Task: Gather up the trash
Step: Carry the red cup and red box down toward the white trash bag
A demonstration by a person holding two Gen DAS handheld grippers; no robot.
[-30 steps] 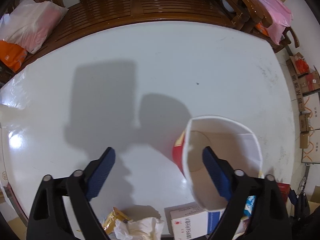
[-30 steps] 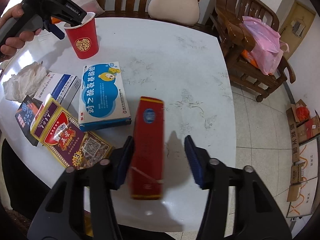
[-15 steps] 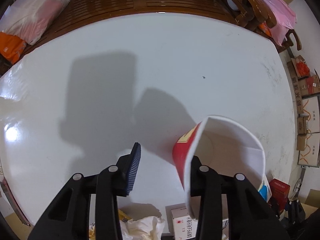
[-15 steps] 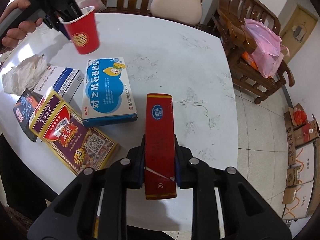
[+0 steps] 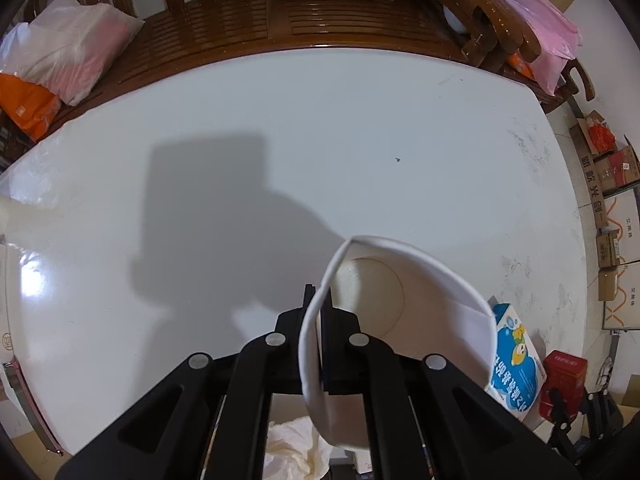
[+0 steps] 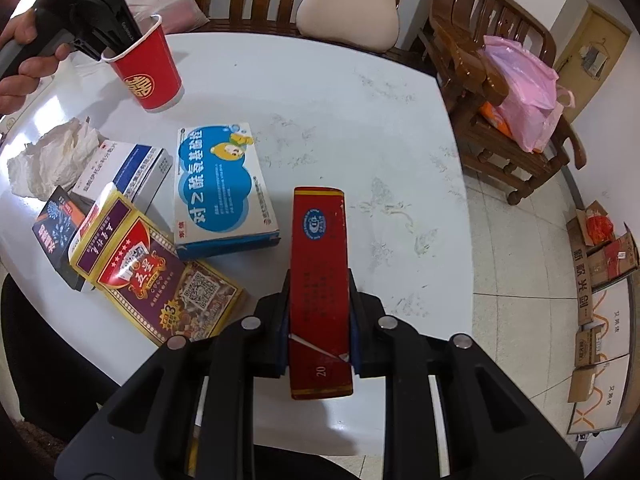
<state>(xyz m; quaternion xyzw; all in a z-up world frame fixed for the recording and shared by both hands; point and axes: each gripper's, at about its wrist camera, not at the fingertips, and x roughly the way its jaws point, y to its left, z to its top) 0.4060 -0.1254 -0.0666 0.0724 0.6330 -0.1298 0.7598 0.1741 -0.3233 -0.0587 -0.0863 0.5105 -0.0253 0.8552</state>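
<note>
The white table spreads ahead of both grippers, with boxes and a crumpled tissue lying to the left of the right gripper. That gripper has just closed across the short width of the long red box, whose long axis runs straight ahead along the fingers. The left gripper has just pinched shut on the wall of the red paper cup, which hangs tilted just right of its fingers, so each hand carries one piece.

Left tongs have just closed, pinching a rim; right tongs clamp a carton, angled downward.
</note>
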